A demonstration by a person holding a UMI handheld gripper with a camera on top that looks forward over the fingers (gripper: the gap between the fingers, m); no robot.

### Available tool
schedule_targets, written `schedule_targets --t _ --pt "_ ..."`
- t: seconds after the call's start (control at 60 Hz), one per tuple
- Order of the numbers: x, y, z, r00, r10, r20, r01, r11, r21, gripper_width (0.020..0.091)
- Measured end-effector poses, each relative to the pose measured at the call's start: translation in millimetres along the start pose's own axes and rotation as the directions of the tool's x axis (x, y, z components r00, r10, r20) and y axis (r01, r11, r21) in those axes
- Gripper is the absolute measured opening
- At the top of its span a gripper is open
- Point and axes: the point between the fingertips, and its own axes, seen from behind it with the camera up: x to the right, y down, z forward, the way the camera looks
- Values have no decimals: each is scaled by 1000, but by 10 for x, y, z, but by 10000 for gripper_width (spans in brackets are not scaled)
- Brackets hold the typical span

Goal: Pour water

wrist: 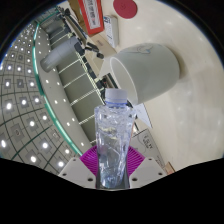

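A clear plastic water bottle point(113, 135) stands between my gripper's point(112, 165) fingers, pressed on both sides by the magenta pads point(92, 158). The whole view is tilted, so the bottle leans with its open neck point(119, 97) at the rim of a white cup point(150, 70) just beyond it. The cup lies tipped in the view, its mouth facing the bottle's neck. Whether water is flowing cannot be made out.
The cup rests on a pale tabletop point(190, 40). Farther off lie a box with red print point(92, 15) and a red round thing point(125, 6). To the left runs a railing point(70, 75) with a ceiling of small lights point(25, 100) behind it.
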Motion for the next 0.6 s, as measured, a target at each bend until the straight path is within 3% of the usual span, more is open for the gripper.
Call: schedule_targets --t 0.167,0.367,0.467,0.6 --pt "46 48 27 995 -85 -58 83 996 -41 326" --pt "-342 171 -78 905 -417 -82 407 906 -121 328" --pt "-736 96 -155 744 -664 -77 653 746 -132 328" --pt "-1457 -216 -281 413 -908 -74 904 418 -84 328"
